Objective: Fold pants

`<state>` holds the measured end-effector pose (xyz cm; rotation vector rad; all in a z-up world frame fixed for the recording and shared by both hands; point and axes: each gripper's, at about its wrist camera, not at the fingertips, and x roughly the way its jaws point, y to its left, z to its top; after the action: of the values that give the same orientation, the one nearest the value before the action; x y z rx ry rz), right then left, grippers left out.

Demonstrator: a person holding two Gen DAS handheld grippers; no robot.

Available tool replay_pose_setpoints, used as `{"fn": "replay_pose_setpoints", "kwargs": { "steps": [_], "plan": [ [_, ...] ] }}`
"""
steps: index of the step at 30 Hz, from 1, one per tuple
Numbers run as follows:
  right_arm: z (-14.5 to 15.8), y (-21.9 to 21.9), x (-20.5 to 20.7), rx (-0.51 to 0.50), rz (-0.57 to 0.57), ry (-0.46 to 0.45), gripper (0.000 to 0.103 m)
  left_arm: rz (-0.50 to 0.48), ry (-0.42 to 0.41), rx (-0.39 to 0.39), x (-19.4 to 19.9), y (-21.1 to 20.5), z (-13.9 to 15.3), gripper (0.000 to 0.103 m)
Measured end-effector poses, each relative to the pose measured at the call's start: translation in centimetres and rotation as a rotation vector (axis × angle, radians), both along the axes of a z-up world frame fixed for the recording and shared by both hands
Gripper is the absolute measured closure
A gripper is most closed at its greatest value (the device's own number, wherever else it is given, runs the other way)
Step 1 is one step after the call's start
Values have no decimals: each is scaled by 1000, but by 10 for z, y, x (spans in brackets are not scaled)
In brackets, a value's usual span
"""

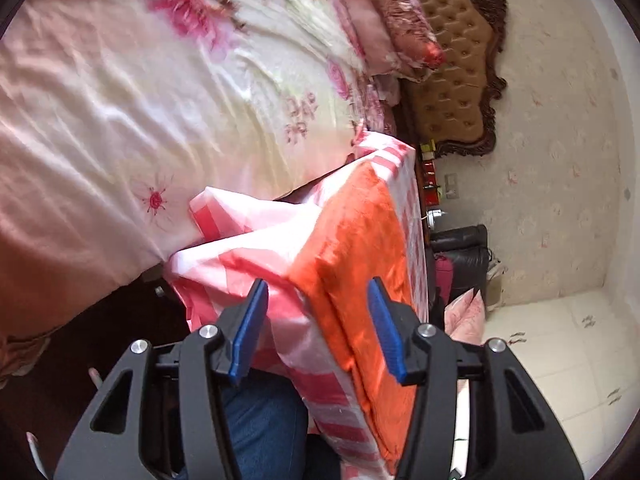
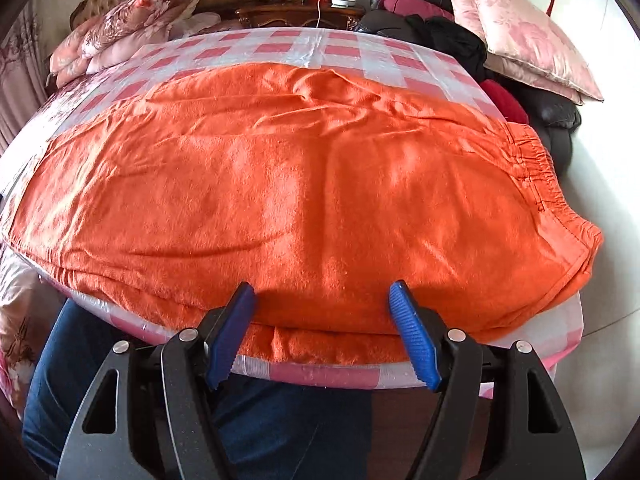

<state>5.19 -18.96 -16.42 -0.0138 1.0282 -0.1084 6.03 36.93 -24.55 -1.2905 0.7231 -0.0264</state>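
- Fuzzy orange pants [image 2: 304, 184] lie flat, folded lengthwise, on table w/ pink-and-white checked plastic cloth [image 2: 288, 46]; elastic waistband at right.
- Right gripper [image 2: 322, 334], blue ribbed pads, spread wide over pants' near edge, pinching nothing.
- Left gripper [image 1: 316, 330] spread too, empty, tilted view by table's end.
- Floral bed sheet [image 1: 132, 92] beyond.

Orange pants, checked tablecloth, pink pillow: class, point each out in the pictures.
Orange pants [image 2: 304, 184]: right wrist view, middle of the fabric.
Checked tablecloth [image 2: 304, 50]: right wrist view, bare strip beyond the pants.
Pink pillow [image 2: 524, 36]: right wrist view, its face.
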Motion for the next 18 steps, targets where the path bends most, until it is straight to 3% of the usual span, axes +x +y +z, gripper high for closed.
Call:
{"fn": "replay_pose_setpoints", "kwargs": {
  "steps": [2, 5, 8, 11, 14, 18],
  "plan": [
    [0, -1, 0, 5, 0, 3, 34, -14, -18, 19, 6, 1, 1, 53],
    [-2, 2, -1, -17, 3, 3, 34, -54, -30, 95, 17, -1, 13, 66],
    [-1, 2, 1, -15, -3, 12, 34, -100, 29, 224, 27, -6, 23, 81],
    [2, 3, 3, -22, -14, 32, 34, -111, 49, 283, 29, -6, 28, 89],
    [15, 9, 4, 5, -11, 6, 34, -110, 45, 340, 28, -10, 45, 91],
    [31, 29, 8, 16, 70, -35, 34, -126, 58, 476, 38, -29, 83, 91]
  ]
}}
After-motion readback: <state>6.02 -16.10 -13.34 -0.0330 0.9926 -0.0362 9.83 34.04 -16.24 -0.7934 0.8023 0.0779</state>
